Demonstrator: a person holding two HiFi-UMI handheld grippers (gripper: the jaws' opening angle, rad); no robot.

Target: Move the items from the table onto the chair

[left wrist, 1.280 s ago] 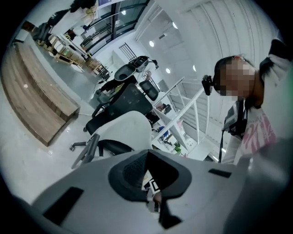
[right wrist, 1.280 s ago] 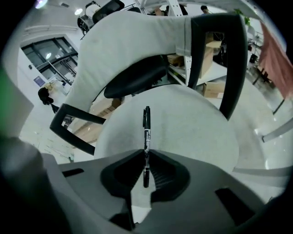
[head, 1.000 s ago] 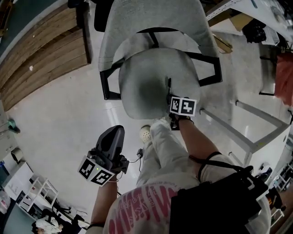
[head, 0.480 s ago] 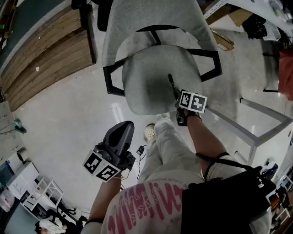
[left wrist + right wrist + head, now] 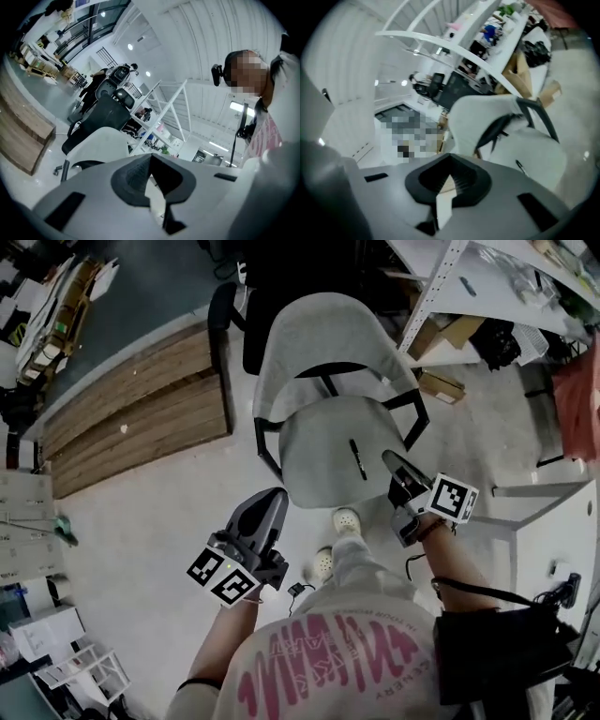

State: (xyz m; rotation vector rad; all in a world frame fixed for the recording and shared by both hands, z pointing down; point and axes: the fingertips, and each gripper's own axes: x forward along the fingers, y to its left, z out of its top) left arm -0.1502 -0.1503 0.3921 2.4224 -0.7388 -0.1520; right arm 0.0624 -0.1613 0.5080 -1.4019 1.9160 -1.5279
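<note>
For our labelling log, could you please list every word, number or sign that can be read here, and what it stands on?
Nothing reads clearly.
Large pink letters on the person's white shirt: upside down and creased, illegible.
Black-and-white square markers on the left gripper's cube and the right gripper's cube: patterns only, no letters.

Nothing legible anywhere: the pink lettering [image 5: 319, 673] across the person's white shirt [image 5: 281, 652] is upside down and too warped to read out.

Right gripper [image 5: 394, 463] has come up off the chair [image 5: 314, 451] seat, with the pen [image 5: 357, 458] left lying there. Its jaws just snapped closed, nothing between them. Left gripper [image 5: 274, 499] rose too.
</note>
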